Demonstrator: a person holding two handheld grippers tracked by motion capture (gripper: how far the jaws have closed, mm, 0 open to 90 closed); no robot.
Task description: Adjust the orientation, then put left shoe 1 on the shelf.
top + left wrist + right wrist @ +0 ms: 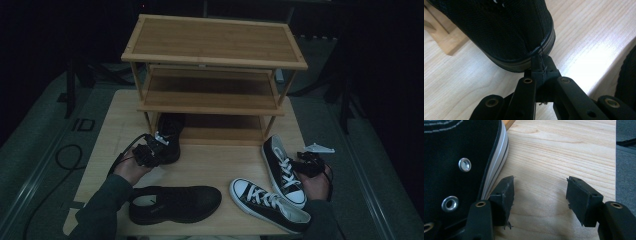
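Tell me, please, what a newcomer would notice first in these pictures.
A three-tier bamboo shoe rack stands at the far side of the light wooden table. The left gripper is shut on the heel of a black mesh shoe at the rack's bottom shelf. The right gripper is open beside a black-and-white canvas sneaker.

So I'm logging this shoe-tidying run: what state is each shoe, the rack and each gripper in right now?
Left gripper: shut, pinching the heel rim of the black shoe.
Black shoe at the rack: upright, toe under the bottom shelf.
Second black shoe: flat on the table, free.
Right gripper: open, beside the sneaker, holding nothing.
Two black-and-white sneakers: upright on the table, laced.
Wooden rack: standing, upper shelves bare.
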